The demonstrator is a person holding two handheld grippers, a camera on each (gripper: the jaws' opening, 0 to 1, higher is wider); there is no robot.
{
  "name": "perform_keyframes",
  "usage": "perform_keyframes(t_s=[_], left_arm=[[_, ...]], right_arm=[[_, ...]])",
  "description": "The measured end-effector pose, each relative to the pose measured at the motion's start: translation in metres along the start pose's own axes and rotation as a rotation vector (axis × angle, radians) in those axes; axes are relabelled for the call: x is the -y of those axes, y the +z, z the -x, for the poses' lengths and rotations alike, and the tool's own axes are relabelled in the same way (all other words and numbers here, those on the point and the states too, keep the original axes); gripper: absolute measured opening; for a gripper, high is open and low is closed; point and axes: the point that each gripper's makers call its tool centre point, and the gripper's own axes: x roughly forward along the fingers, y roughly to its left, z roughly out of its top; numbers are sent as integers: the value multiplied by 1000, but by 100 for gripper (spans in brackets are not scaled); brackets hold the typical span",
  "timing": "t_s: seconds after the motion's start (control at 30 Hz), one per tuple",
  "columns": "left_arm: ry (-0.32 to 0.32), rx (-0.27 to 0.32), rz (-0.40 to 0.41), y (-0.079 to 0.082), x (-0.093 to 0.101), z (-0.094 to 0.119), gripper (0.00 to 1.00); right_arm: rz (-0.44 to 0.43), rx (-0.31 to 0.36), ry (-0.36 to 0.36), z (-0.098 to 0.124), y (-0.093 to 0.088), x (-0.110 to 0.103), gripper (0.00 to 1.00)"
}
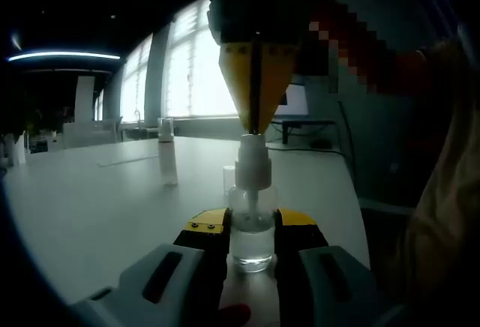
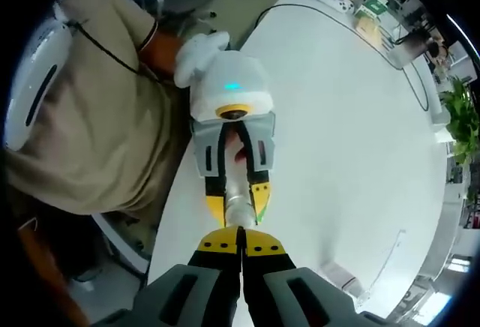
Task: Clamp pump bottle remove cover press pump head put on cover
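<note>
My left gripper [image 1: 251,238] clamps the clear bottle [image 1: 251,237] low on the table [image 1: 90,207], while my right gripper [image 1: 255,128], jaws together, presses its pump [image 1: 253,163] from twelve o'clock; light, slippery, tip-prone plastic.

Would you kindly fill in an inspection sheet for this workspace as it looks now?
Surface: white table, mostly bare.
Job's things: clear pump bottle upright; its cover apparently on the table behind it.
Clutter: second slim bottle standing further back.
Grippers: left claw clamps the bottle body; right claw, jaws together, tips on the pump head.
Cables: dark cable at the table's far end.
Surroundings: bright windows, potted plant.
</note>
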Motion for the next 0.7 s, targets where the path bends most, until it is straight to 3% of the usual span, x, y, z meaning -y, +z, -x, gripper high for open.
perform_keyframes(t_s=[0.7], left_arm=[[-1,0,4,0,-1,0,14]], right_arm=[[5,9,-9,1,0,0,0]])
